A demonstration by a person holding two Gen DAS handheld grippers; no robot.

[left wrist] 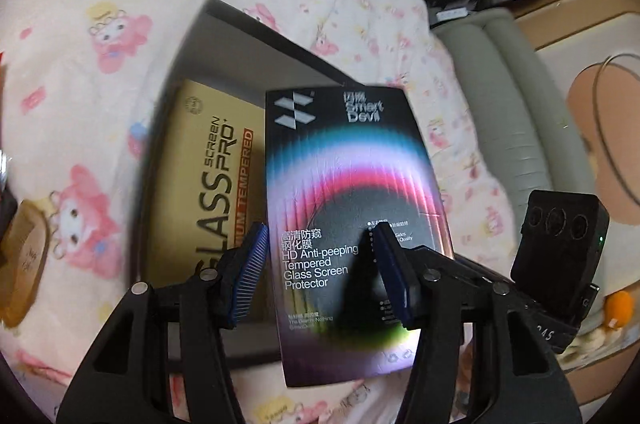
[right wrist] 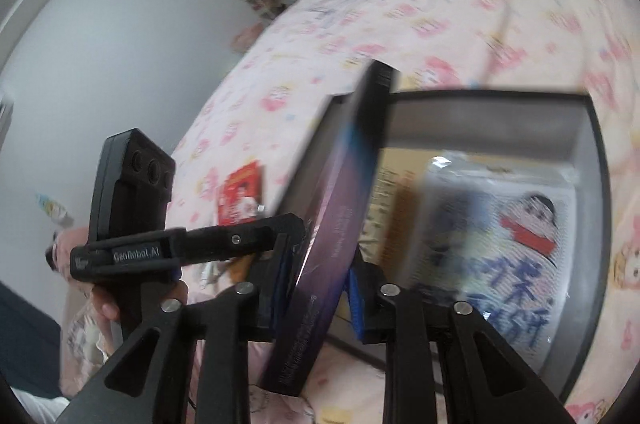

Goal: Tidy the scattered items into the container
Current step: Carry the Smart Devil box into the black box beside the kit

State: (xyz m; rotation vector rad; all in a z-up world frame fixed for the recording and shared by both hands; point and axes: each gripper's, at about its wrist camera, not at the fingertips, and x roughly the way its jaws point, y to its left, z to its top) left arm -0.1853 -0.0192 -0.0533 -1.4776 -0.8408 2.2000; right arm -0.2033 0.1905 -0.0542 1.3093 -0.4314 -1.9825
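A black screen-protector box (left wrist: 348, 224) with a rainbow ring print leans over the rim of a grey container (left wrist: 224, 36) on the bed. In the right wrist view the same box (right wrist: 332, 224) stands on edge between my right gripper's (right wrist: 316, 296) blue pads, which are shut on it. My left gripper (left wrist: 316, 264) is open, its pads on either side of the box face without touching. Inside the container lie a gold "Glass Screen Pro" box (left wrist: 216, 176) and a cartoon-printed plastic packet (right wrist: 500, 244).
The container's grey wall (right wrist: 592, 152) sits on a pink cartoon-print bedsheet (left wrist: 100, 24). A red packet (right wrist: 240, 196) lies on the sheet outside the container. A brown item (left wrist: 24, 256) lies at the left. A grey padded bed edge (left wrist: 500, 96) is on the right.
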